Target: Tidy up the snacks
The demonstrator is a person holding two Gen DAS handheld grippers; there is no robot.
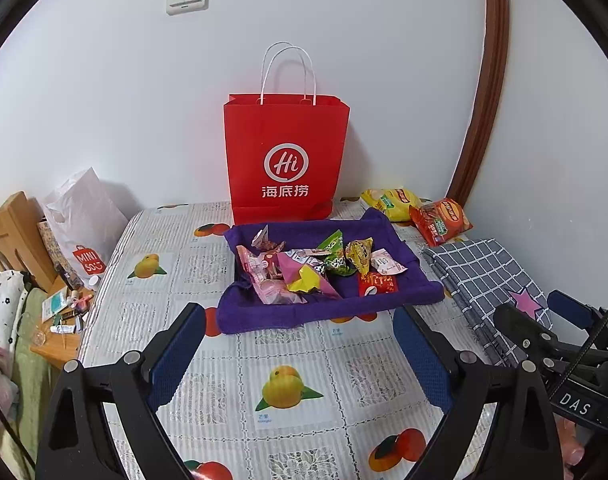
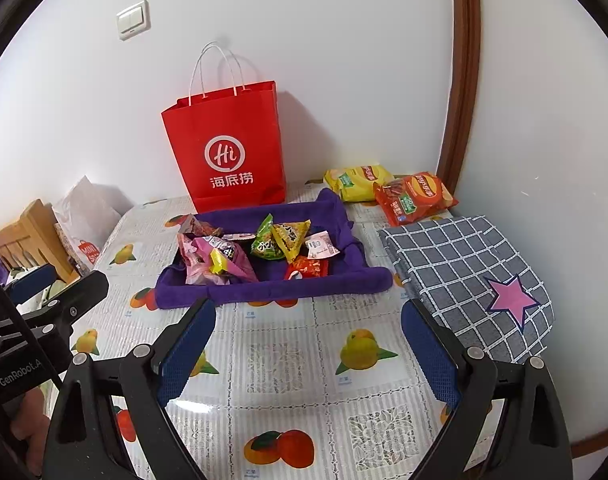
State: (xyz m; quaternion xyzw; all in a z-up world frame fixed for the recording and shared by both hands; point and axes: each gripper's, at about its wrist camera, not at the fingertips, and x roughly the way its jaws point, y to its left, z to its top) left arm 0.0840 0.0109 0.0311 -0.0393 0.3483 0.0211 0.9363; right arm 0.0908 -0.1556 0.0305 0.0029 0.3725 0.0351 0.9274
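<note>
Left gripper (image 1: 300, 354) and right gripper (image 2: 307, 350) both spread wide, empty, poised over table (image 2: 288, 364). Purple tray (image 2: 300, 286) of small snack packets (image 2: 280, 240) just ahead of both. Yellow chip bag (image 2: 355, 182) and red chip bag (image 2: 413, 198) beyond, ahead-right. Red paper bag (image 1: 286, 156) upright behind tray.

Bare tablecloth (image 2: 288, 360) open up to purple tray (image 2: 288, 290), red bag (image 2: 228, 140) behind, folded cloth (image 2: 463, 264) right

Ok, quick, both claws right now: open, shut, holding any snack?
Left claw: open, holding nothing, above the tablecloth.
Right claw: open, holding nothing, above the tablecloth.
</note>
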